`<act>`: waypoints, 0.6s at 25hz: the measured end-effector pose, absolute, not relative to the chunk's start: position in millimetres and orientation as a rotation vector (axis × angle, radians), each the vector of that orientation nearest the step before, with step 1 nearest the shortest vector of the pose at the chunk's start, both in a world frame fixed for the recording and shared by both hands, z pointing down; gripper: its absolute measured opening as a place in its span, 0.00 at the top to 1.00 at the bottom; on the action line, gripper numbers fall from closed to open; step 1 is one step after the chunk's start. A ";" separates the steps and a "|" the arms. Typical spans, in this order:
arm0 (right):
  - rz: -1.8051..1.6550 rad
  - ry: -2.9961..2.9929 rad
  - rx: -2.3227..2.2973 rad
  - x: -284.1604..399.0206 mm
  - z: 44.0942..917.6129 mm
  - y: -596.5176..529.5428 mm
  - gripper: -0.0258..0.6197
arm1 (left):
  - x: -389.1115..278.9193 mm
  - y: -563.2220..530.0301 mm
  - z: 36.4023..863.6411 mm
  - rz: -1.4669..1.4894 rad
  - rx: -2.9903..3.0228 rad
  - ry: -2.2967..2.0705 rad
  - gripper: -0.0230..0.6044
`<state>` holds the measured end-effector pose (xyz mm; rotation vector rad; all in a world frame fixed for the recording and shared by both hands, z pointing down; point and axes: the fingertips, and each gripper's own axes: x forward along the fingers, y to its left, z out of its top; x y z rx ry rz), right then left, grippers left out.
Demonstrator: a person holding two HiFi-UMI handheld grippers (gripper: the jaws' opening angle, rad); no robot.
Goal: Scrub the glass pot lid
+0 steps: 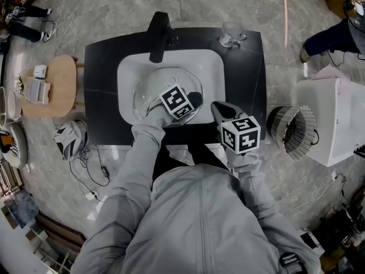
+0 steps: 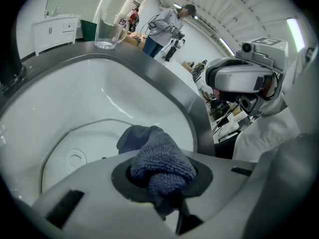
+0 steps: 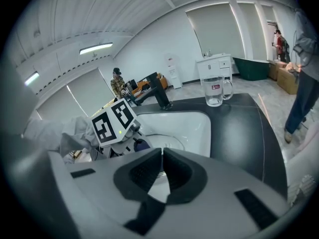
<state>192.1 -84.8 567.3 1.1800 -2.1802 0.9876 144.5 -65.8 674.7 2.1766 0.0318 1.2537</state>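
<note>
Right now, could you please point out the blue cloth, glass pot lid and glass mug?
blue microfibre cloth (image 2: 162, 158), left gripper view, bunched middle.
round glass pot lid (image 1: 159, 84), head view, clear dome.
clear glass mug (image 3: 215, 91), right gripper view, body.

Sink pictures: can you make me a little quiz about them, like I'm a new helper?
1. True or false: the left gripper holds a cloth.
2. Where is the lid? A: in the sink. B: on the counter. C: on the floor.
3. Fill in: the right gripper is ___ (open or shut).
Key: 1 true; 2 A; 3 shut.
</note>
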 end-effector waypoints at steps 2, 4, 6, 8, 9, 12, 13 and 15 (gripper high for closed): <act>0.989 -2.177 1.180 192.6 567.9 -83.0 0.91 | 142.7 -64.1 673.8 1.253 2.174 0.042 0.83; 0.990 -2.178 1.175 190.0 567.9 -81.7 0.91 | 137.2 -59.8 672.4 1.255 2.165 0.057 0.83; 0.989 -2.183 1.165 185.9 567.4 -81.1 0.91 | 130.4 -53.9 670.4 1.257 2.153 0.078 0.83; 0.983 -2.188 1.149 181.6 567.0 -81.6 0.91 | 122.5 -48.1 668.4 1.267 2.132 0.104 0.83; 0.980 -2.190 1.140 179.0 566.8 -82.2 0.91 | 117.5 -45.9 668.0 1.278 2.119 0.117 0.83; 0.975 -2.203 1.111 169.2 565.9 -84.1 0.91 | 98.4 -43.2 670.2 1.336 2.082 0.129 0.83; 0.973 -2.208 1.100 165.8 565.3 -84.6 0.91 | 91.2 -43.3 671.6 1.354 2.070 0.122 0.83; 0.967 -2.216 1.078 159.2 564.1 -86.0 0.91 | 75.9 -44.7 674.3 1.390 2.047 0.093 0.83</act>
